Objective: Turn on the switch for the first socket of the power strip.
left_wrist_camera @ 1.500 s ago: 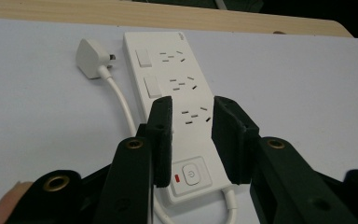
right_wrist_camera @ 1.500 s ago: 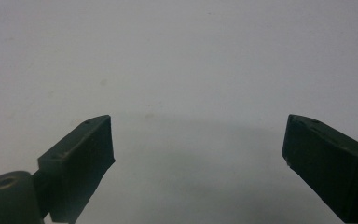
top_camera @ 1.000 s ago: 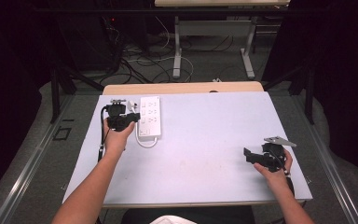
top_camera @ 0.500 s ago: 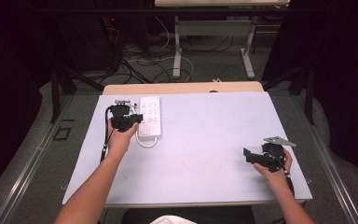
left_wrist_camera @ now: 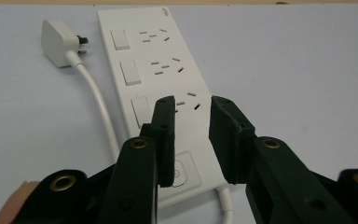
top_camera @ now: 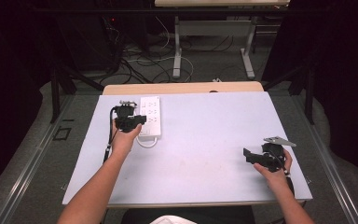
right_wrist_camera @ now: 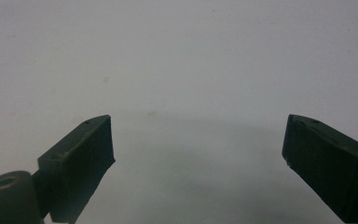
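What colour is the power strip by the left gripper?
White, as the power strip shows best in the left gripper view.

A pale blue-grey tabletop (top_camera: pixel 205 154) lies bare across its middle and right, leaving wide room for a hand to pass. At the far left a flat white plastic power strip (top_camera: pixel 150 116) blocks the way, its white cord (left_wrist_camera: pixel 98 100) and white plug (left_wrist_camera: pixel 58 43) lying just beside it.
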Demonstrator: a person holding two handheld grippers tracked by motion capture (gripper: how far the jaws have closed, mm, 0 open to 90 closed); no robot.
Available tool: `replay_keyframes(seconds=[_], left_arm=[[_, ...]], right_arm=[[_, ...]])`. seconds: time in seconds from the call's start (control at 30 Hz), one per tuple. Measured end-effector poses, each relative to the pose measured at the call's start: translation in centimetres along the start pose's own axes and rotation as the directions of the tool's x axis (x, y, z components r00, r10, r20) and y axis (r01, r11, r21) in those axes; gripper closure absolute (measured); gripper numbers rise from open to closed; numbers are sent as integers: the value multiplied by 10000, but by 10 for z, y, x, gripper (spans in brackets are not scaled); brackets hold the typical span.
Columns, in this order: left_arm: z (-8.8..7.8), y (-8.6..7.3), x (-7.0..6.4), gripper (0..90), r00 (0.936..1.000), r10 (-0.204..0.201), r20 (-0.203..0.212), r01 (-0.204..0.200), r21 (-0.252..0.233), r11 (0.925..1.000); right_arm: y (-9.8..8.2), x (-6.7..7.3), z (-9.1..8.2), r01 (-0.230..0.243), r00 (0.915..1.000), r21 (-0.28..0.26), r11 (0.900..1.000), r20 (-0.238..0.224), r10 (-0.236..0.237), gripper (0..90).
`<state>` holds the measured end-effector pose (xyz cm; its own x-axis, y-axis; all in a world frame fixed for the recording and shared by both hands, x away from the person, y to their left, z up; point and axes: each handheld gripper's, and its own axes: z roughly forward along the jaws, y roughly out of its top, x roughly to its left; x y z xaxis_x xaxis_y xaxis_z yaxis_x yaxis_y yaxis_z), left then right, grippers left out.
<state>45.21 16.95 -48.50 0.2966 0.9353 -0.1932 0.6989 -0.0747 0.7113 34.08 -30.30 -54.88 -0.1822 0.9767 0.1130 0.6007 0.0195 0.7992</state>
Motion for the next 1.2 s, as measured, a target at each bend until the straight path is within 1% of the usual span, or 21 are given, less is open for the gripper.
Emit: replay_keyframes(seconds=[0.17, 0.2, 0.23, 0.27, 0.33, 0.37, 0.4, 0.43, 0.47, 0.5, 0.53, 0.67, 0.7, 0.73, 0.77, 0.87, 0.9, 1.03, 1.17, 1.2], left_arm=[[3, 0, -2, 719, 10000, 53, 58, -54, 133, 9999], [4, -1, -3, 721, 10000, 73, 34, -73, 64, 10000], [4, 0, -3, 726, 9999, 92, 99, -94, 190, 9998], [5, -1, -3, 726, 9999, 133, 81, -134, 113, 9998], [6, -1, -4, 726, 9998, 107, 140, -110, 198, 9997], [8, -1, -5, 726, 9999, 88, 113, -89, 90, 9999], [8, -1, -6, 726, 9999, 72, 118, -74, 175, 9998], [9, -2, -7, 726, 9999, 47, 130, -49, 145, 9999], [10, -2, -7, 727, 9997, 147, 179, -151, 186, 9997], [10, -2, -8, 729, 9998, 105, 171, -109, 225, 9997], [11, -2, -8, 731, 9998, 169, 143, -172, 214, 9996], [15, -3, -13, 736, 9996, 142, 227, -148, 245, 9996], [15, -3, -13, 739, 9995, 240, 221, -247, 304, 9992], [16, -3, -14, 741, 9995, 196, 253, -202, 235, 9995], [16, -3, -14, 742, 9993, 279, 245, -286, 303, 9991], [18, -3, -16, 743, 9993, 258, 283, -266, 274, 9993], [18, -3, -17, 744, 9992, 282, 299, -292, 331, 9990], [18, -3, -17, 745, 9990, 366, 265, -376, 350, 9987], [19, -4, -18, 746, 9990, 341, 291, -351, 341, 9988], [20, -4, -18, 746, 9987, 415, 303, -424, 305, 9986]], right_arm=[[0, 0, 0, 0, 10000, 21, 10000, -13, 0, 81], [0, 0, 0, 1, 10000, 22, 10000, -17, -1, 81], [0, 0, 0, 9, 10000, 35, 10000, -25, -8, 81], [0, 0, 0, 38, 10000, 52, 10000, -32, -38, 80], [0, 0, 0, 79, 10000, 47, 10000, -32, -79, 81], [0, 0, 0, 76, 10000, 64, 10000, -36, -76, 81], [0, 0, 1, 48, 10000, 71, 10000, -26, -48, 80], [0, 0, 1, 46, 10000, 71, 10000, -27, -46, 81], [0, 0, 1, 51, 10000, 72, 10000, -19, -51, 81], [0, 0, 1, 48, 10000, 70, 10000, -19, -48, 81], [0, 0, 1, -23, 10000, 97, 10000, -15, 23, 81], [-1, 0, 1, -10, 10000, 95, 10000, -14, 11, 81], [-1, 0, 1, 36, 10000, 82, 10000, -18, -36, 81], [-1, 0, 1, 35, 10000, 85, 10000, -27, -35, 81], [-1, 0, 1, 30, 10000, 92, 10000, -25, -30, 81], [-1, 0, 1, 18, 10000, 112, 9999, -30, -18, 81], [-1, 0, 2, 19, 10000, 130, 9999, -78, -18, 81], [-1, -1, 2, 28, 10000, 168, 9999, -81, -27, 91], [-1, -1, 2, 40, 10000, 225, 9997, -84, -38, 104], [-1, -1, 2, 39, 10000, 227, 9997, -83, -37, 104]])
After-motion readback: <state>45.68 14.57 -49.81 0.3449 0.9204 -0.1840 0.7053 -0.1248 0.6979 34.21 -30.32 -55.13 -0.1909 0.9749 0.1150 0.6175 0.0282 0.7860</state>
